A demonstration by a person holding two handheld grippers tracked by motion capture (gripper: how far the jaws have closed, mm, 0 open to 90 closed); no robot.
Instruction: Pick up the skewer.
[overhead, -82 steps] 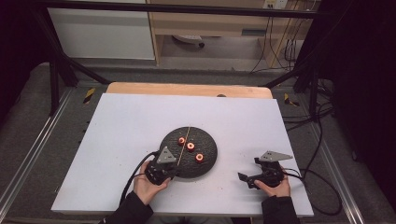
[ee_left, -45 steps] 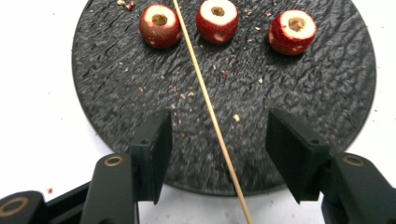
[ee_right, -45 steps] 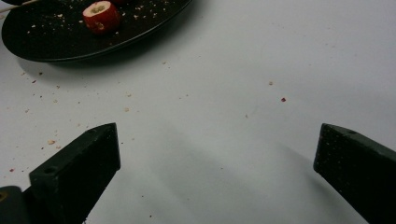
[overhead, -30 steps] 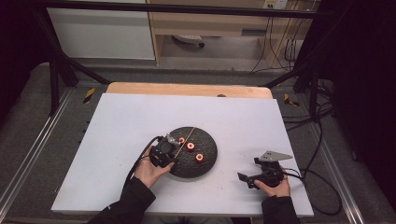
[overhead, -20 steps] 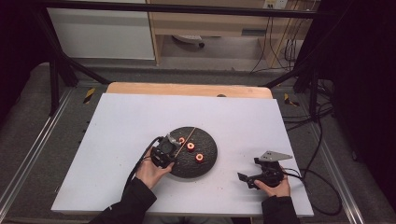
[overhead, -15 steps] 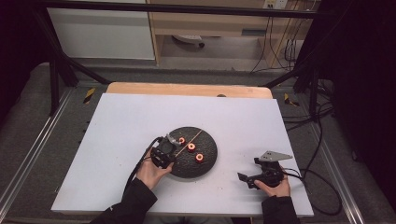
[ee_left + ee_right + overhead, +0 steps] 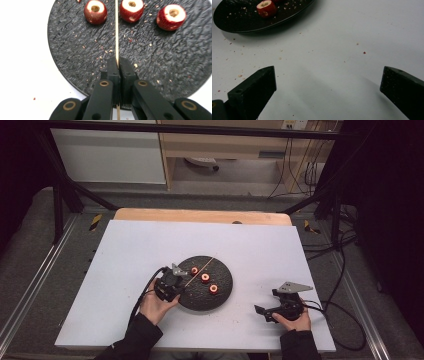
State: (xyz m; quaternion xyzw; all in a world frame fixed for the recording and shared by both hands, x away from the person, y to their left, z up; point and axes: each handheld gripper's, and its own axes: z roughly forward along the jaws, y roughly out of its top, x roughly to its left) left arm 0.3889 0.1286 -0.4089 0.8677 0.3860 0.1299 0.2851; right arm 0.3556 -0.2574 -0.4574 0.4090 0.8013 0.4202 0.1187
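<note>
The thin wooden skewer (image 7: pixel 116 32) lies across the round black plate (image 7: pixel 75 50), running between cored red fruit pieces (image 7: pixel 95 11); its near end is hidden between the jaws. The left gripper (image 7: pixel 117 62) has just been closing its jaws and now clamps the skewer at the plate's near edge. In the high view the skewer (image 7: pixel 201 268) is a faint line, and the left gripper (image 7: pixel 172 279) covers the plate's left rim. The right gripper (image 7: pixel 327 82) stands wide apart over the bare white table (image 7: pixel 337 37), holding nothing; its view catches one fruit piece, the plate's rest cut off.
</note>
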